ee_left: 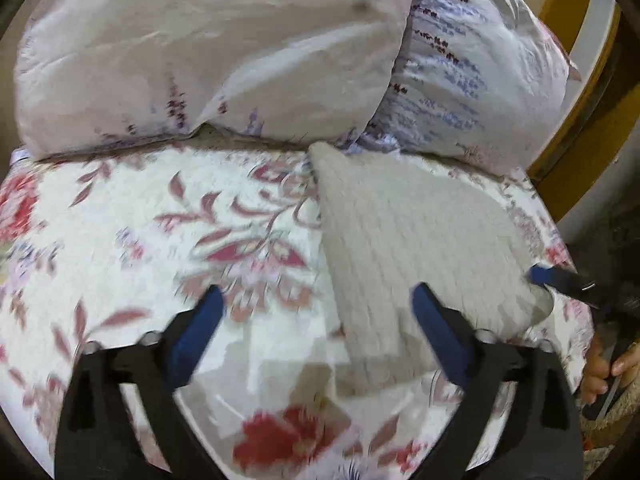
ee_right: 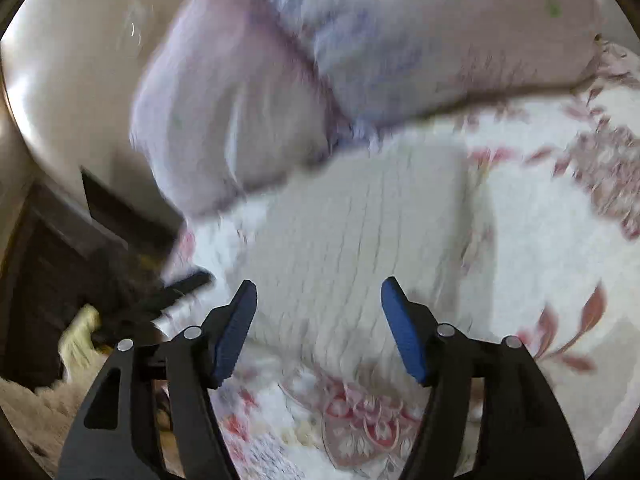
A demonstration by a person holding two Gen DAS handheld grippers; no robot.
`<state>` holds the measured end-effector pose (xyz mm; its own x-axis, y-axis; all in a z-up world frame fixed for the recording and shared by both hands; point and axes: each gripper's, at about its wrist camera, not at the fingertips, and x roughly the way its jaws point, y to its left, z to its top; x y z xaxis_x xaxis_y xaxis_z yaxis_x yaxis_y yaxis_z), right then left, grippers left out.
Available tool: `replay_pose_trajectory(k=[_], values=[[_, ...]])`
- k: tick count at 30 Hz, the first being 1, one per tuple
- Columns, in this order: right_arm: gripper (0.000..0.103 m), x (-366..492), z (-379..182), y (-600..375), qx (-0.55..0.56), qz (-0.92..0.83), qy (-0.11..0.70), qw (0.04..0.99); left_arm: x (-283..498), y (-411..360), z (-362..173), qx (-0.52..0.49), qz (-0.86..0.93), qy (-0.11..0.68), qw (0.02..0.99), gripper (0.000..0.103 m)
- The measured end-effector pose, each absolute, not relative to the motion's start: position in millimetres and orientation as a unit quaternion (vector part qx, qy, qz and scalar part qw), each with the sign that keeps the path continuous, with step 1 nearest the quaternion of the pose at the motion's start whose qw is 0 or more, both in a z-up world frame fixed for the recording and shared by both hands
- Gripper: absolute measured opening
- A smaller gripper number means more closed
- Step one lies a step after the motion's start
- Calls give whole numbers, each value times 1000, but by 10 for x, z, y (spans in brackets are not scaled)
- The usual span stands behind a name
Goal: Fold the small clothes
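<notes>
A folded beige ribbed knit garment (ee_left: 416, 248) lies on the floral bedspread (ee_left: 160, 216). My left gripper (ee_left: 316, 300) is open and empty; its right finger hangs over the garment's near left part. In the right wrist view the same garment (ee_right: 360, 232) lies straight ahead, and my right gripper (ee_right: 318, 294) is open and empty just above its near edge. The right gripper's blue-tipped finger (ee_left: 560, 276) shows at the garment's right edge in the left wrist view. The right view is blurred.
Two lavender-print pillows (ee_left: 208, 52) (ee_left: 472, 76) lie along the far side of the bed, touching the garment's far corner. A wooden bed frame (ee_left: 576, 80) stands at the right. The bedspread (ee_right: 560, 220) stretches right of the garment; dark furniture (ee_right: 60, 248) is at left.
</notes>
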<state>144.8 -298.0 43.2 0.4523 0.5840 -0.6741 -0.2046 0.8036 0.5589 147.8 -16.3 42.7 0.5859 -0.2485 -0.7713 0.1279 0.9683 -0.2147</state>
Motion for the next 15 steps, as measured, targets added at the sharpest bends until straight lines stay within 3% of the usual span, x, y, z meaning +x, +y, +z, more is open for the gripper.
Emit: replay_pose_trajectory(k=[2, 5, 7, 8, 9, 15], values=[[67, 1554, 175, -2931, 198, 187, 498, 823, 1325, -218, 429, -52, -97, 439, 892, 101], [67, 1541, 275, -2966, 243, 157, 474, 832, 1126, -275, 396, -26, -86, 446, 890, 101], [77, 1319, 421, -3032, 204, 129, 449, 860, 1057, -358, 346, -12, -86, 452, 888, 101], [93, 1188, 486, -3004, 168, 102, 433, 880, 1022, -389, 300, -5, -88, 456, 886, 101], [101, 1032, 500, -3041, 141, 73, 425, 891, 1006, -430, 257, -1, -87, 460, 883, 101], [101, 659, 73, -2961, 61, 2, 467, 882, 887, -611, 32, 5, -83, 484, 871, 101]])
